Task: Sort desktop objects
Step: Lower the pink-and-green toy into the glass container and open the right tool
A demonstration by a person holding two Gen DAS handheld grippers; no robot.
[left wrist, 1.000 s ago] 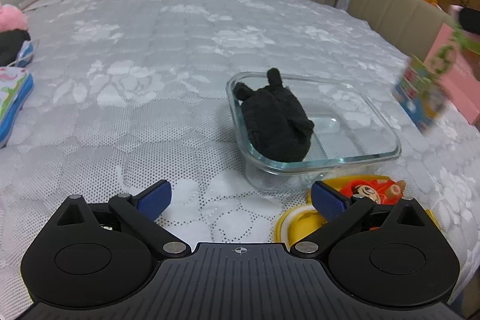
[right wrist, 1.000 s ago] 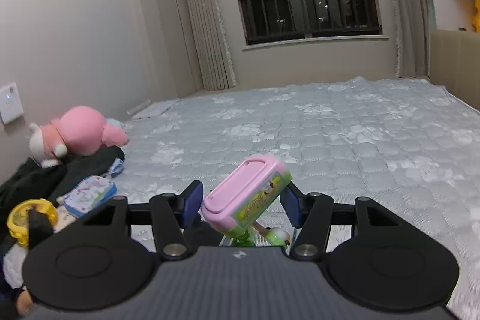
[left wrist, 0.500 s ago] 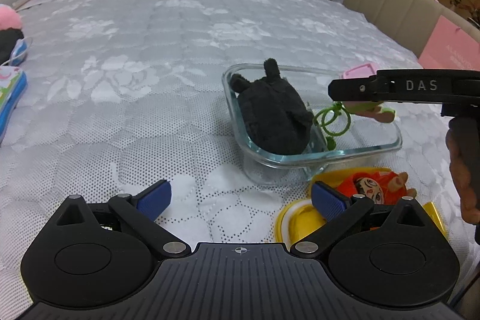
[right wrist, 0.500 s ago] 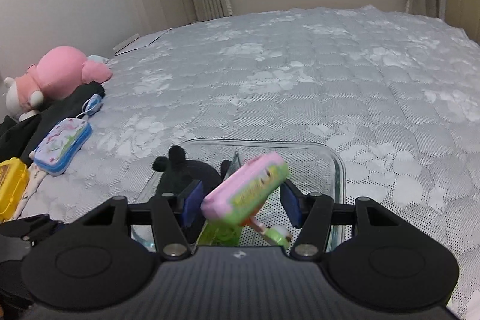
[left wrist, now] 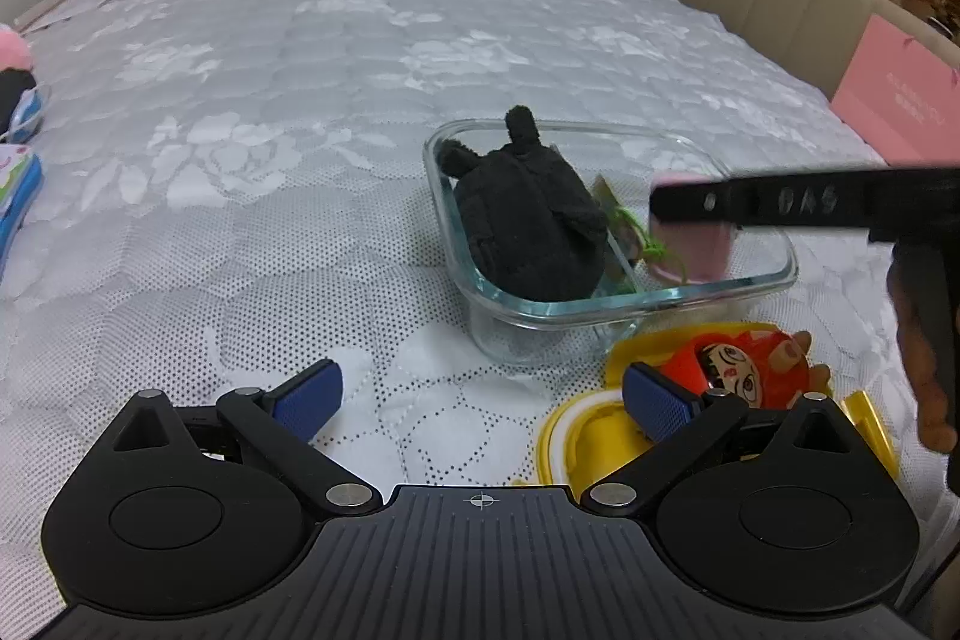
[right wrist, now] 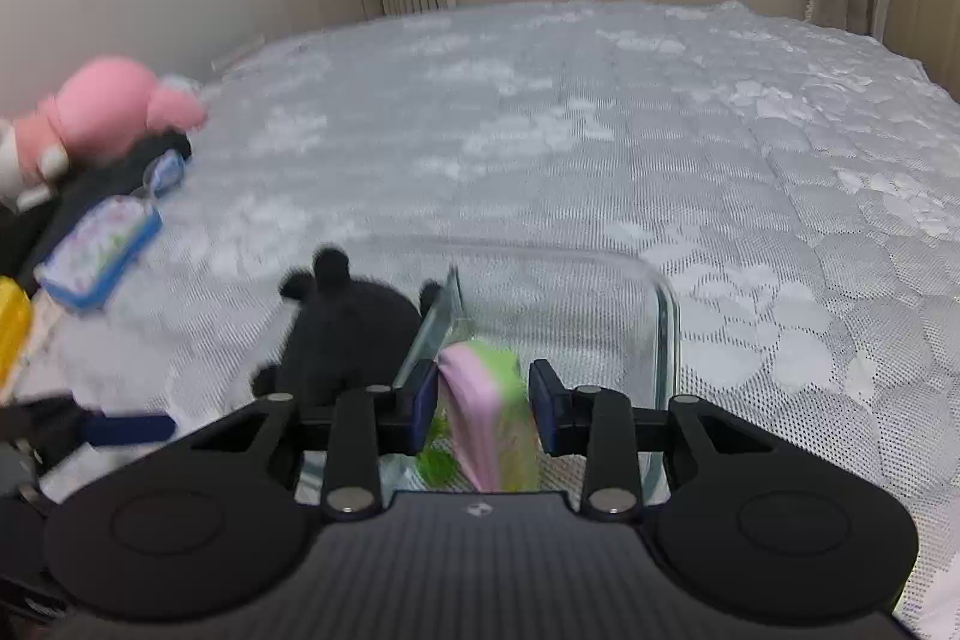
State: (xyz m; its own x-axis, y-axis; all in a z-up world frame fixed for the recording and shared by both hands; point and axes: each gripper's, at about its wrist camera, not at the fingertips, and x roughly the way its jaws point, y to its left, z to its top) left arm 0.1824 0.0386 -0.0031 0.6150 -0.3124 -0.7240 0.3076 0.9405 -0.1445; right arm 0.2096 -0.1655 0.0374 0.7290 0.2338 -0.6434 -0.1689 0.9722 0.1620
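Glass is what the sorting container (left wrist: 606, 304) is made of; it is set on the bed (left wrist: 300, 100) near the bed's front edge, toward the right corner. Two things are counted inside it: one black plush toy (left wrist: 528, 226) and one pink-and-green case (right wrist: 486, 412), the latter between the pads of the right claw (right wrist: 483, 403), whose jaws are closing around it; whether it is pressed cannot be told. The left claw (left wrist: 480, 394) is held spread wide, with nothing in it. Outside the container, one red-haired doll (left wrist: 744, 370) on yellow packaging is seen at the front edge, and one blue-rimmed case (right wrist: 99, 250) and one pink plush (right wrist: 102, 112) at the left edge. The sorting is judged partly done; at least three things are left.
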